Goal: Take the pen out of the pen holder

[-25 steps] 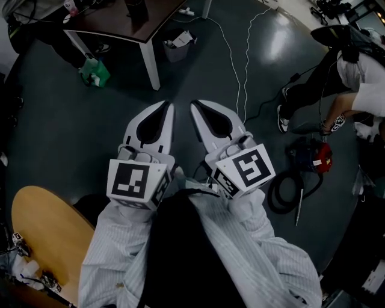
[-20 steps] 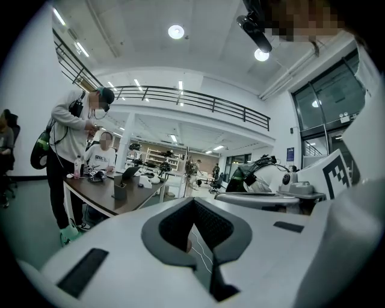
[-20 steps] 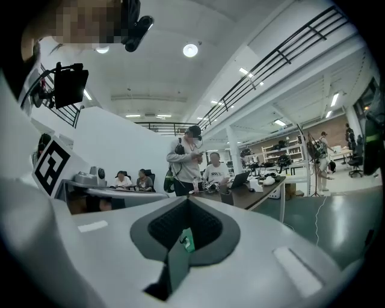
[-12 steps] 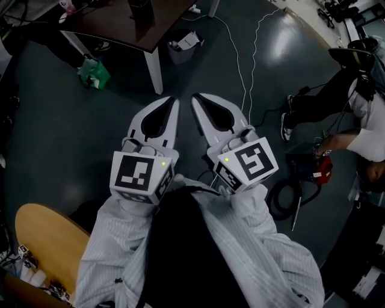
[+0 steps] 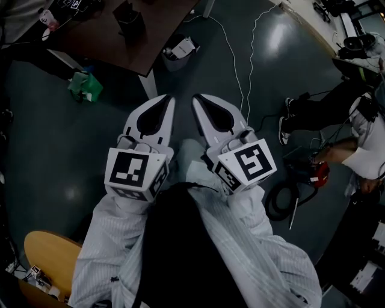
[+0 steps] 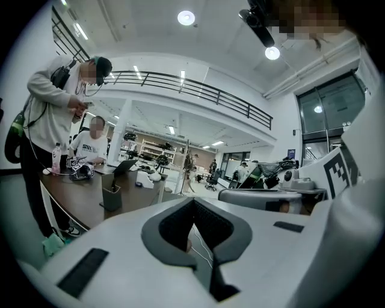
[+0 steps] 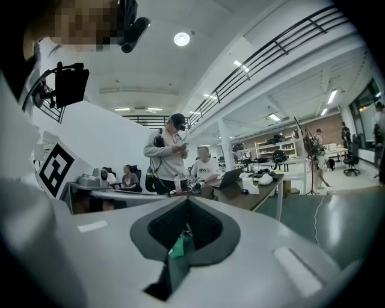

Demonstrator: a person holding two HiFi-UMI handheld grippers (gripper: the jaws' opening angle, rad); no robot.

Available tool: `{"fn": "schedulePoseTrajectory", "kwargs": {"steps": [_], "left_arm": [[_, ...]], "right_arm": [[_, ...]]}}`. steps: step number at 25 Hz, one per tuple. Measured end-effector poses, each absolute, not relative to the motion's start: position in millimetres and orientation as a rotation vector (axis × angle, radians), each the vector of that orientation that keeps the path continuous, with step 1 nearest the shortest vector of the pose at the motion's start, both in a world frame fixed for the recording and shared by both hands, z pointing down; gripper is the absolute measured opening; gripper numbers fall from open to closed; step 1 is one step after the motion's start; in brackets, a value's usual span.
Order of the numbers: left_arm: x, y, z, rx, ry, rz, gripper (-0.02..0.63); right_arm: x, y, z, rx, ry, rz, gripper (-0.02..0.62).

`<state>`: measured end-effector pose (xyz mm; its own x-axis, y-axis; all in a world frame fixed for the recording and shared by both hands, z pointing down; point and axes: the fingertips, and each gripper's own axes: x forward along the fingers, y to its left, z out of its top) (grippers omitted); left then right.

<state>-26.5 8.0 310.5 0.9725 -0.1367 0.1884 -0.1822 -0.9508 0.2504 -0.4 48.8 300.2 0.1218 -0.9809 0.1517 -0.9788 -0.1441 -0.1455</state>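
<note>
Head view: left gripper (image 5: 163,107) beside right gripper (image 5: 201,103).
Left gripper view: jaws together, empty; pen holder (image 6: 111,197) on table (image 6: 81,203).
Right gripper view: jaws closed, empty.

We see head view dim, glare patch on floor (image 5: 278,37); gripper views bright under ceiling lamps (image 6: 186,17), edges fisheye-bent, vignetted.

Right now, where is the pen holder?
In the head view it's upper left: the pen holder stands on the dark table, beyond the left gripper's tips.
</note>
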Motion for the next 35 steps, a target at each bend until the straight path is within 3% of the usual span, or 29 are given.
{"fn": "schedulePoseTrajectory", "kwargs": {"steps": [21, 35], "left_arm": [[208, -197, 333, 2.563, -0.774, 0.233, 0.005], [175, -233, 386, 2.338, -1.076, 0.260, 0.005]], "right_arm": [[251, -191, 321, -1.808, 2.784, -0.482, 0.000], [233, -317, 423, -1.545, 3.030, -0.724, 0.008]]}}
